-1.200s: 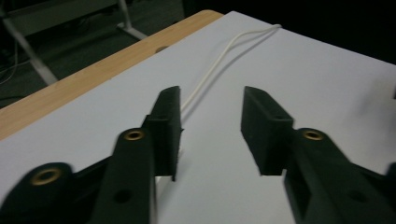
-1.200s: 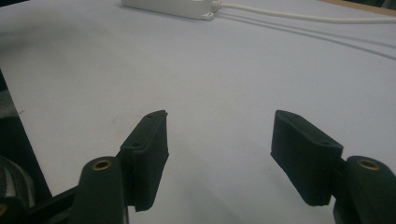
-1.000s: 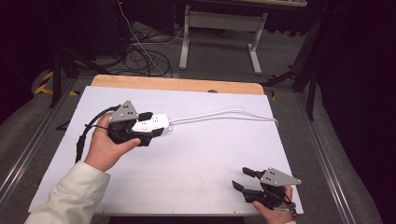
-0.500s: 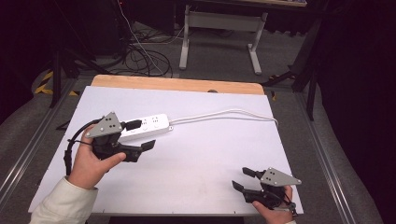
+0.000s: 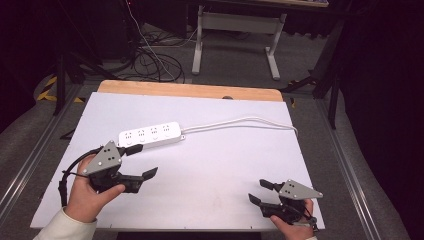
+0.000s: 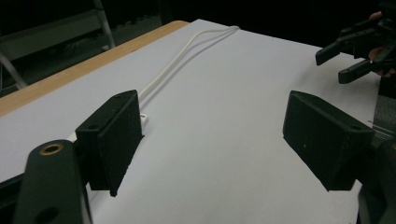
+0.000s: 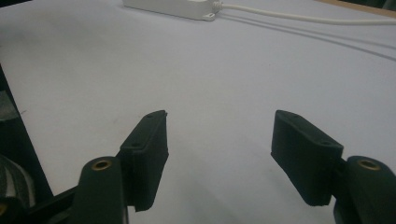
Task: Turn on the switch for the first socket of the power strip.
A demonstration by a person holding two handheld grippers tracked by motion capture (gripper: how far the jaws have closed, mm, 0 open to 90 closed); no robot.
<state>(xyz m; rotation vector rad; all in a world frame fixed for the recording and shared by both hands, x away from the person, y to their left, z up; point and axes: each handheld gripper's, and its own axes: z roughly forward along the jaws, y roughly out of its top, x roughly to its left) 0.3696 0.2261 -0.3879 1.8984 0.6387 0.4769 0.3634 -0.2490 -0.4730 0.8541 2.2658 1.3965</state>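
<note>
While both grippers' jaws stand apart and empty over the white worktop [image 5: 210, 165], the power strip [image 5: 150, 135] lies just beyond the left gripper [image 5: 142, 161], well apart from the right gripper [image 5: 260, 191].

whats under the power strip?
The power strip lies flat on the white table cover, its cord trailing right. Nothing else shows beneath it; the patch it covers is hidden.

The surface [image 5: 210, 170] looks matt white, smooth – with a wooden far edge; the power strip [image 5: 150, 135] is glossy white plastic.
</note>
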